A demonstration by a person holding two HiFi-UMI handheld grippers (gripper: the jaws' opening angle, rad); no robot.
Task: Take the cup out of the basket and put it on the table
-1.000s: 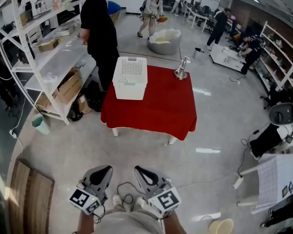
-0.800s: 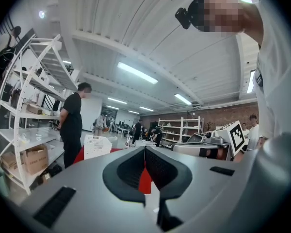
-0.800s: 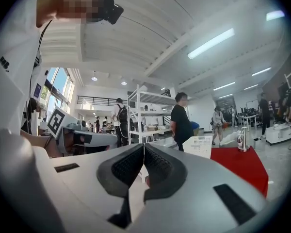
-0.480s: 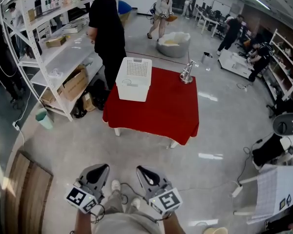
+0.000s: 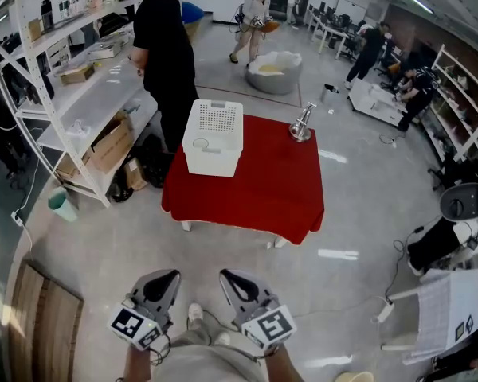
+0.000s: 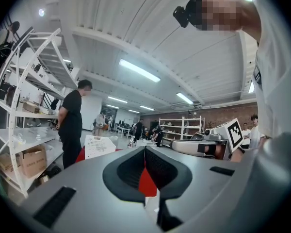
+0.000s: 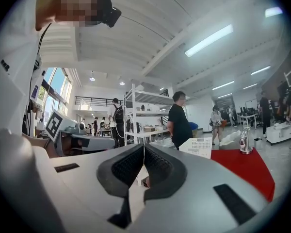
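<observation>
Nothing is done yet: my left tongs (image 5: 166,278) and right tongs (image 5: 228,279) are closed and empty, well short of the basket (image 5: 213,136) on the red tabletop (image 5: 263,183), with the cup unseen inside.

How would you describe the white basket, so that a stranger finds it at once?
Find the table with the red cloth in the middle of the grey floor. On its far left corner stands the basket: a white perforated box, much bigger than the shiny metal object at the far right corner.
</observation>
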